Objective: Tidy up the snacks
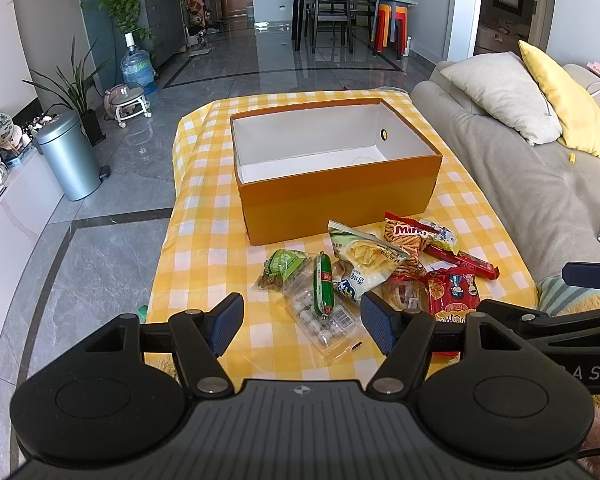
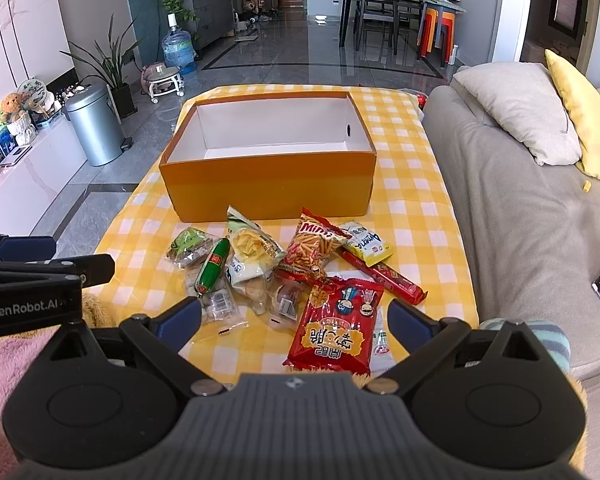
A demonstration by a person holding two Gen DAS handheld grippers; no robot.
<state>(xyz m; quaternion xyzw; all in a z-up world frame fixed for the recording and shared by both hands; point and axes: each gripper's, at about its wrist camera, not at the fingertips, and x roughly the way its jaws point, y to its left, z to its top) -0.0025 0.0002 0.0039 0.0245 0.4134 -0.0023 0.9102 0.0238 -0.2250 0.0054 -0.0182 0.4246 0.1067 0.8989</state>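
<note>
We note the empty orange box point(image 2: 268, 184) at the table's point(image 2: 412, 184) far end, snacks piled just before it, both hand-held grippers point(image 1: 302, 328) point(image 2: 294, 316) wide and empty: take the big red bag point(image 2: 336, 324) first, gripping its edge.

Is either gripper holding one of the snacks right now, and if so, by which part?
Nothing is held. The left gripper and right gripper both hover with jaws open above the snack pile on the checked cloth.

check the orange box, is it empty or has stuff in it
Empty as far as shown: the orange box shows only bare white floor and walls; its near inside edge is hidden. The snacks lie outside.
</note>
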